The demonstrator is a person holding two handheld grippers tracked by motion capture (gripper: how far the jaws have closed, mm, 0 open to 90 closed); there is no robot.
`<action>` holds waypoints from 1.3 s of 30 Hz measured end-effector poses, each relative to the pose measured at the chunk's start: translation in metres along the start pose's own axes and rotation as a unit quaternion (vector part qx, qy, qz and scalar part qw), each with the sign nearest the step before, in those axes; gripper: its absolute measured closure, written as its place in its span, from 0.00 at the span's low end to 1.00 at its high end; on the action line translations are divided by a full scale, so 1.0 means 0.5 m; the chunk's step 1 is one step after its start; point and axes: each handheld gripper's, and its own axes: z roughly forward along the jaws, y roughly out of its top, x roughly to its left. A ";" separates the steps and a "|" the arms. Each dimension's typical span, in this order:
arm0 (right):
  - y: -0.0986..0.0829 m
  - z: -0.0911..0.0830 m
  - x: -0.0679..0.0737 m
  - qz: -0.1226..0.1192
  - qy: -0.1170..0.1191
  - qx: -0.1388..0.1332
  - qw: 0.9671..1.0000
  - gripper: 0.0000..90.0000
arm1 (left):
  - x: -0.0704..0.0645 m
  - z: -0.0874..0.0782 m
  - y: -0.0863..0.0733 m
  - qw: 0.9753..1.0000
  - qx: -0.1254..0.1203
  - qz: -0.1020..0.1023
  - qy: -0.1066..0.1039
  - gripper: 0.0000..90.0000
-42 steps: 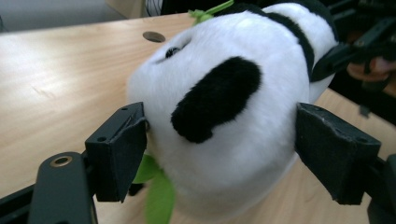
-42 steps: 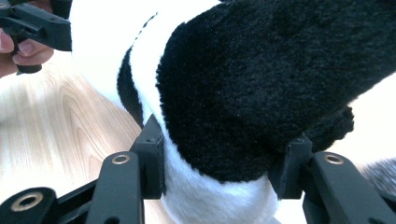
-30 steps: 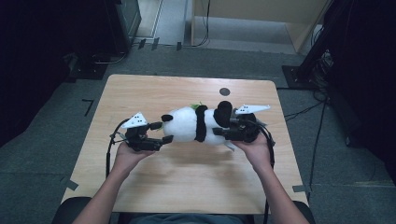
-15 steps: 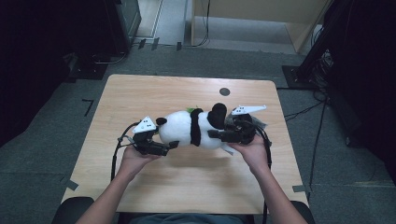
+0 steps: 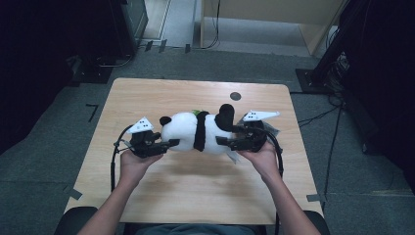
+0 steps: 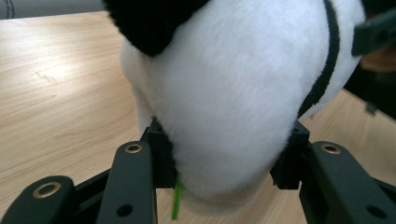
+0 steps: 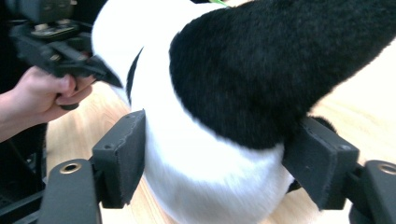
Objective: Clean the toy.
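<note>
The surface [image 5: 166,98] is a pale wood-grain rectangle with rounded corners, standing on a grey carpeted floor [image 5: 63,161]. A plush panda [image 5: 198,131] lies on its side near the middle of the surface, its white head toward nine o'clock and a black limb sticking up toward three o'clock; a thin green strand hangs beneath its head in the left gripper view. A small dark round mark [image 5: 235,96] sits on the surface toward twelve o'clock, well apart from the panda. The wood around the panda is bare, with a faint scuff in the grain.
</note>
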 end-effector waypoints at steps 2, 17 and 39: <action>-0.010 -0.001 -0.001 -0.032 0.004 -0.007 0.999 0.28 | 0.001 -0.003 0.004 1.000 0.002 -0.001 0.002 0.60; -0.033 0.047 0.003 -0.077 -0.014 0.033 0.996 0.16 | 0.010 -0.014 0.014 0.997 -0.023 -0.064 -0.026 0.60; -0.014 0.012 -0.015 0.016 -0.034 0.071 0.997 0.66 | 0.007 0.007 -0.001 0.999 -0.043 0.014 -0.008 0.23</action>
